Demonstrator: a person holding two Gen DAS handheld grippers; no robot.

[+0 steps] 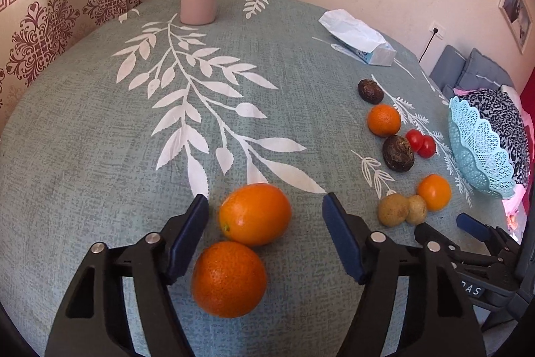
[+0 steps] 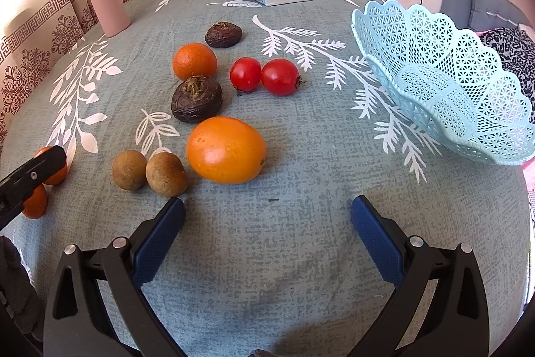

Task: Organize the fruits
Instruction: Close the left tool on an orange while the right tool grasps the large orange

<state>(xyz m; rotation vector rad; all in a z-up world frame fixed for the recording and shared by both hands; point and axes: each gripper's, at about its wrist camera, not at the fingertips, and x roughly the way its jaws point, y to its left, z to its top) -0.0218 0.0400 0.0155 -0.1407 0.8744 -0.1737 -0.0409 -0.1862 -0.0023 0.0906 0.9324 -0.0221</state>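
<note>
The left tongs stand apart around two oranges on the leaf-patterned surface, pads clear of the peel. The right tongs gape wide over bare cloth, gripping nothing (more fruit lies just ahead), with the blue lattice basket empty at the right.

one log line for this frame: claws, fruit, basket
left claw: open, around orange, no pad contact | right claw: open, empty | basket: empty | rest of fruit: on tablecloth
</note>
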